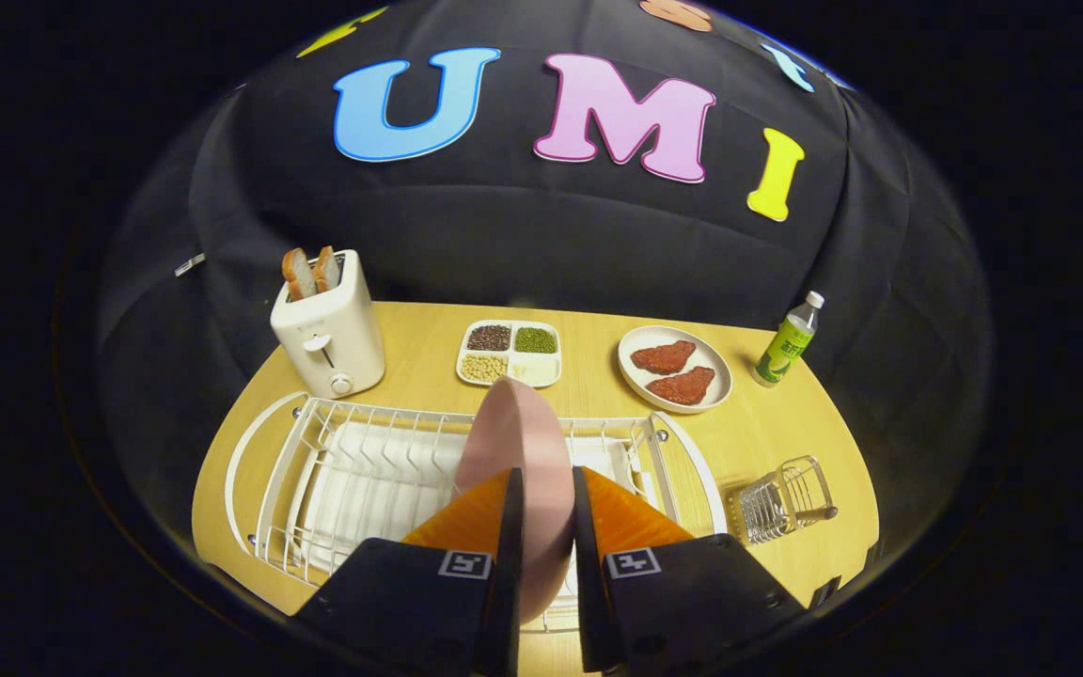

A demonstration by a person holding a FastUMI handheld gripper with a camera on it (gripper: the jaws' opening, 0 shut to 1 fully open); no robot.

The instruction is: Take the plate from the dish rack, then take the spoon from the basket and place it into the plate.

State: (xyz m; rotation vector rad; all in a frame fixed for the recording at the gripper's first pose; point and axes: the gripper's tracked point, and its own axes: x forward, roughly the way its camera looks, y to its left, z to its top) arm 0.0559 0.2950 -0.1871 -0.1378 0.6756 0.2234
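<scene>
A pink plate stands on edge between my two fingers, and my gripper is shut on its rim. The plate is over the white wire dish rack that lies just ahead of the fingers; I cannot tell whether it still rests in the rack's slots. To the right of the rack lies a small wire basket on its side, with a dark spoon handle poking out of its far end.
A white toaster with two slices of bread stands behind the rack on the left. Beyond it sit a divided dish of beans, a white plate with two meat pieces and a green bottle. The wooden table ends just past the basket.
</scene>
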